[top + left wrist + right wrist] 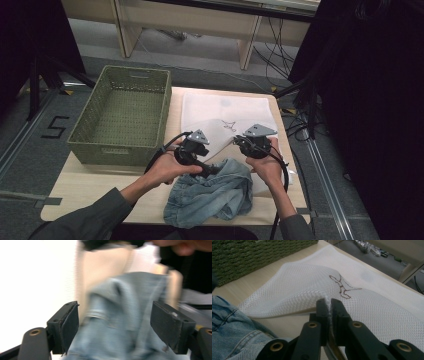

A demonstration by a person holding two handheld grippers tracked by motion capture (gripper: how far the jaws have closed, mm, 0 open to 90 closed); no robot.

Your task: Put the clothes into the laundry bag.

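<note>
A crumpled blue denim garment lies at the table's front edge, partly on a white mesh bag with a small brown stitched figure. My left gripper is over the denim; its jaws stand wide open with the cloth between them, and the pads do not press on it. My right gripper is shut on a raised fold of the mesh bag, which is pinched between its fingertips. That grip lifts the bag's edge off the table, next to the denim.
A green woven basket stands on the left half of the wooden table, its wall close to the bag. Cables and stands run along the floor at the right, and wooden furniture legs stand behind the table.
</note>
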